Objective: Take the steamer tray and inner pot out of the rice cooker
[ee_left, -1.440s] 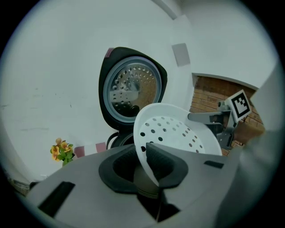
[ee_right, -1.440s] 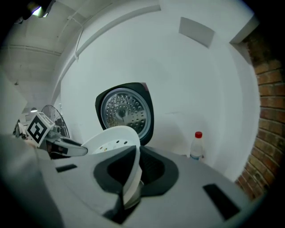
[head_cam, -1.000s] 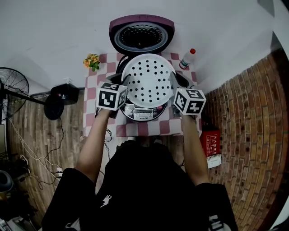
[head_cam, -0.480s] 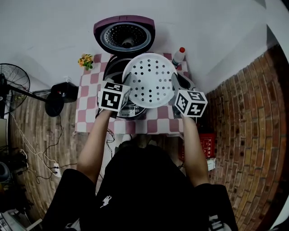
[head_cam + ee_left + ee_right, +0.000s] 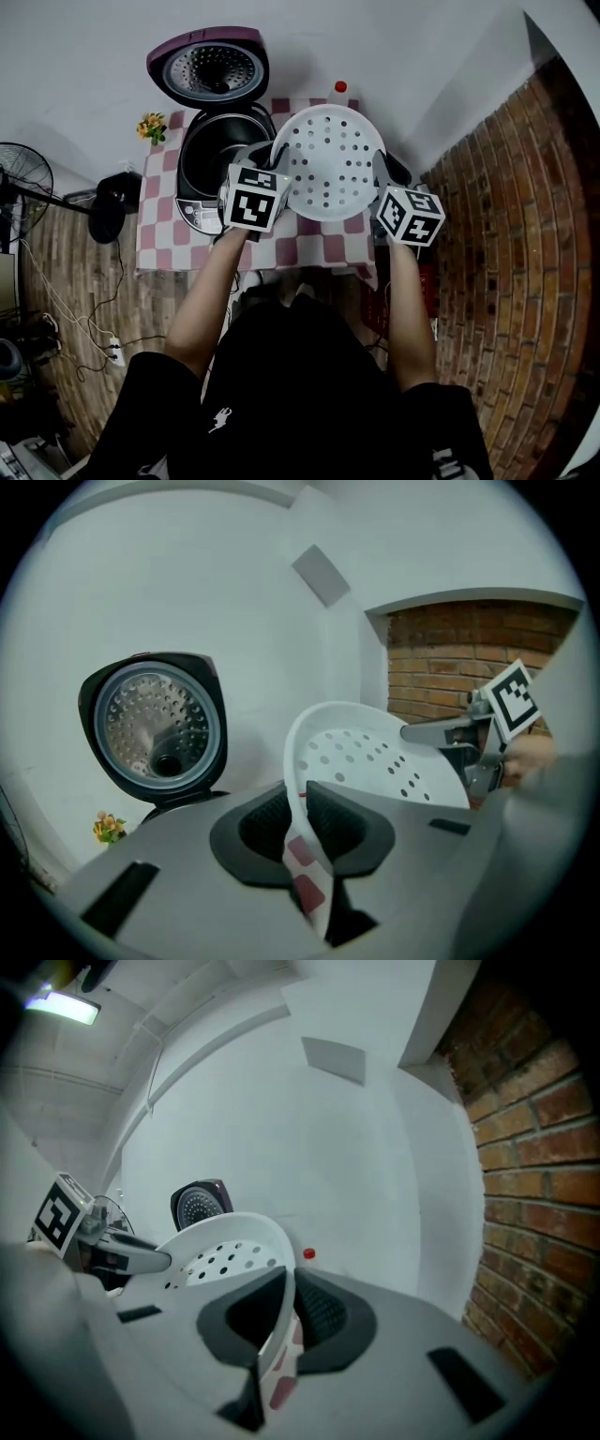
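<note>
Seen from the head view, a small table (image 5: 159, 253) under a red-and-white checked cloth stands against a plain white wall (image 5: 375, 47). The floor (image 5: 75, 281) at 9 o'clock of it is wood plank, and a rough brick wall (image 5: 525, 234) closes the room at 3 o'clock. A floor fan (image 5: 23, 183) stands at the far 9 o'clock edge, with cables trailing across the planks.

The rice cooker (image 5: 194, 208) sits on the cloth's left half. Its plum-coloured lid (image 5: 208, 67) is thrown back at 12 o'clock, showing a round, dimpled metal inner face. The inner pot (image 5: 220, 155) is in the body, a dark, smooth bowl. A small bunch of yellow flowers (image 5: 150, 125) sits at the cooker's 10 o'clock.

The steamer tray (image 5: 328, 164) is out of the cooker and held in the air at the cooker's 3 o'clock, over the right half of the table. It is a shallow white plastic dish, round and pierced with rows of holes. A red bottle cap (image 5: 339, 86) peeks out at its 12 o'clock.

The left gripper (image 5: 274, 157) pinches the tray's rim at 9 o'clock and the right gripper (image 5: 379, 171) pinches it at 3 o'clock. In each gripper view the thin white rim stands edge-on between dark ribbed pads that are closed narrowly on it.
</note>
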The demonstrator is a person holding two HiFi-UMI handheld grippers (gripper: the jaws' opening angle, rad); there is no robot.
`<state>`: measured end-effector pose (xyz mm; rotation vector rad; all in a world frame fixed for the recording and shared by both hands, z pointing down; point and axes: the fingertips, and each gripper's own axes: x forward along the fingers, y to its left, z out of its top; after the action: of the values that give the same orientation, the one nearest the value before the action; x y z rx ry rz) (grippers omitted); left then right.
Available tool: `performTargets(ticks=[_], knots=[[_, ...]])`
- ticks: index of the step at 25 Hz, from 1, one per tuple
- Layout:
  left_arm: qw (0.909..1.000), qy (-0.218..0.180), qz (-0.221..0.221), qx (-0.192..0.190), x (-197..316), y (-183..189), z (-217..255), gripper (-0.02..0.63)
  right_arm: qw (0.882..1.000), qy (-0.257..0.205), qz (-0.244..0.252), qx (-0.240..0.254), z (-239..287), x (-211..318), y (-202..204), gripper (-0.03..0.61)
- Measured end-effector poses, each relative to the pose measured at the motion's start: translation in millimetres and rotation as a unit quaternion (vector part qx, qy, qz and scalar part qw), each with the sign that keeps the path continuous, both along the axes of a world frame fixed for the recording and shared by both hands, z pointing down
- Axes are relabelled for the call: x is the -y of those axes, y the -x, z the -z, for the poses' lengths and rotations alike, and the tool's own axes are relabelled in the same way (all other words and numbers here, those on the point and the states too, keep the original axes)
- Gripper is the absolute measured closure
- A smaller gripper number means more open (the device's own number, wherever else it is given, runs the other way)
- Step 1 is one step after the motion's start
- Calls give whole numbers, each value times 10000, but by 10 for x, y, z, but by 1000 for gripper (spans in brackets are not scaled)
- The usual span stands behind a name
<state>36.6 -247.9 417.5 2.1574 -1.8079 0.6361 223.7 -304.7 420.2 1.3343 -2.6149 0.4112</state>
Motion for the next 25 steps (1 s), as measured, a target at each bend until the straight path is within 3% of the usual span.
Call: performTargets(ticks=[10, 25], knots=[[9996, 262, 51, -64, 71, -694, -457, 560, 9991, 282, -50, -325, -387, 46, -706, 551], [9913, 1257, 387, -50, -44, -787, -1711, 561, 9888, 1300, 88, -731, -1665, -7, -797, 549]])
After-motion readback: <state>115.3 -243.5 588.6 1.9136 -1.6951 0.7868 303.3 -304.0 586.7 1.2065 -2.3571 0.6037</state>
